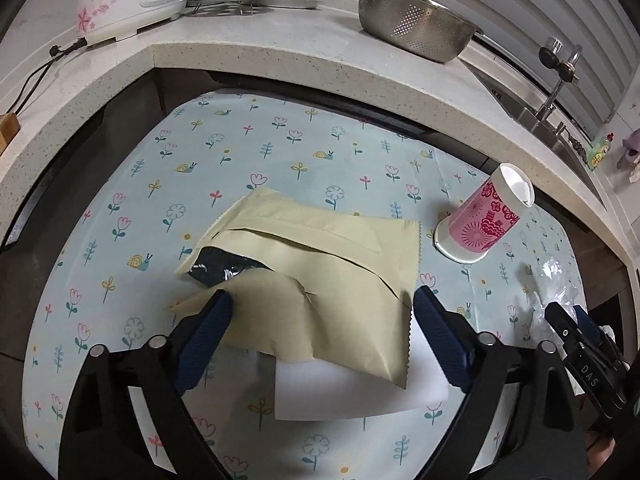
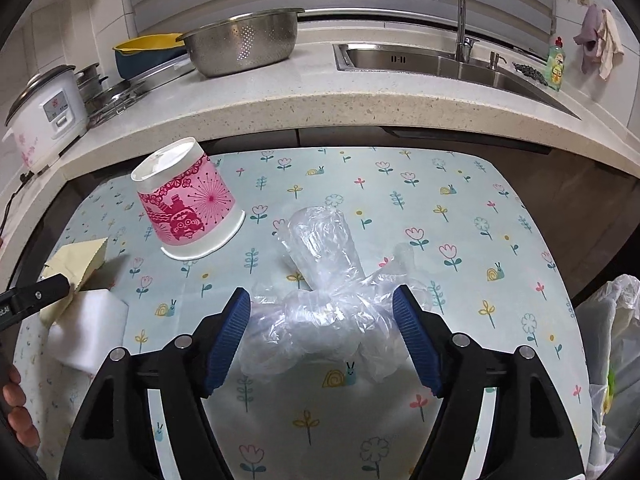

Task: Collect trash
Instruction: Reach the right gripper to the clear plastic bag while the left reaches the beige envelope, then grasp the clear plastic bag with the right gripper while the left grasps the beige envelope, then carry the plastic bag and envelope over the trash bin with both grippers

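Left hand-held gripper (image 1: 322, 300): jaws wide apart, straddling the beige pouch; the left pad lies at the pouch's lower left flap, the right pad just off its serrated right edge. Nothing is clamped.
Right hand-held gripper (image 2: 322, 304): jaws wide apart, one pad on each side of the clear plastic bag; the crumpled film lies between them, and whether the pads touch it cannot be told. No grip is visible.
Beige pouch (image 1: 320, 268): flat on the floral cloth, torn open with a dark shiny lining exposed at its left; it partly overlaps the white block.
White block (image 1: 352, 394): on the cloth beneath the pouch's near corner.
Clear plastic bag (image 2: 324, 272): crumpled and knotted, resting on the cloth at mid-bench.
Paper cup (image 2: 188, 204): pink print, tipped on its side, rim toward the cloth, between pouch and bag.
Floral cloth (image 2: 400, 208): covers the low bench in front of the stone counter.
Stone counter (image 2: 320, 104): carries a steel colander (image 2: 244, 46), a rice cooker (image 2: 44, 116) and a sink (image 2: 460, 66).
Bag-lined bin (image 2: 618, 340): at the right edge, beside the bench.
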A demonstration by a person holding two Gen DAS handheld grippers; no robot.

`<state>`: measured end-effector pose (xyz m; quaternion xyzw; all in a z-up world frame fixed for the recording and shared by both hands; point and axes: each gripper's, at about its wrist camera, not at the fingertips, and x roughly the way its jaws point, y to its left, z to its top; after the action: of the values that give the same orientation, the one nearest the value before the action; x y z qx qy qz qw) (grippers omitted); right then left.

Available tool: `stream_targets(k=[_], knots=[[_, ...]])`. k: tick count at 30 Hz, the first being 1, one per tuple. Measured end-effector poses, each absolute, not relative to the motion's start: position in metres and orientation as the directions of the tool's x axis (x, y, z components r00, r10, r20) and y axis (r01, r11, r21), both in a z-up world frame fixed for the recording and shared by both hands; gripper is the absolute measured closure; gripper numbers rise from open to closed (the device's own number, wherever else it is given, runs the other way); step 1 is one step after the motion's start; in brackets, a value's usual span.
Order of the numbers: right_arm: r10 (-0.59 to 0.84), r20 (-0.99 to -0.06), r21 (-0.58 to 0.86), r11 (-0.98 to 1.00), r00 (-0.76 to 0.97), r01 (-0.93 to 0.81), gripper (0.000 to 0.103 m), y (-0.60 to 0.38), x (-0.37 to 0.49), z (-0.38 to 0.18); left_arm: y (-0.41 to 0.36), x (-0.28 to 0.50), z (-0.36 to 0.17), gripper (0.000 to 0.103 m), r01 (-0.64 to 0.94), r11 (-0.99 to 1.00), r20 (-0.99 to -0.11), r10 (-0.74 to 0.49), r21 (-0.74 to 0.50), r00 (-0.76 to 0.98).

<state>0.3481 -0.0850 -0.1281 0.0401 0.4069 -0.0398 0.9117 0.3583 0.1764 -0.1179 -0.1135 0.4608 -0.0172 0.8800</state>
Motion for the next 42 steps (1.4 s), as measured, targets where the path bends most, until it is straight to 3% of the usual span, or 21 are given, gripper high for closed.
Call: stream_targets(k=[5,11,13,16,42], knots=[[-0.059,-0.753,0.03,0.992,0.656,0.125,0.035,-0.091,0.355,-0.133,0.173,0.36,-0.117,0.056,-0.055,0.974,-0.804,-0.148,-0.219,0.576],[-0.054,-0.758,0.036,0.992,0.65,0.124,0.053,-0.095,0.349,-0.133,0.172,0.356,-0.108,0.084,-0.045,0.979,-0.791,-0.133,-0.199,0.598],[-0.049,-0.759,0.043,0.991,0.649,0.125,0.061,-0.096,0.345,-0.13,0.168,0.352,-0.099,0.085,-0.036,0.979,-0.782,-0.139,-0.202,0.607],[-0.042,-0.749,0.057,0.99,0.661,0.128,0.064,-0.098,0.336,-0.123,0.162,0.346,-0.084,0.086,-0.016,0.981,-0.762,-0.14,-0.194,0.632],[-0.11,-0.555,0.138,0.965,0.824,0.222,0.064,-0.193,0.187,0.016,0.0,0.234,0.048,0.086,0.28,0.943,-0.619,-0.329,-0.179,0.713]])
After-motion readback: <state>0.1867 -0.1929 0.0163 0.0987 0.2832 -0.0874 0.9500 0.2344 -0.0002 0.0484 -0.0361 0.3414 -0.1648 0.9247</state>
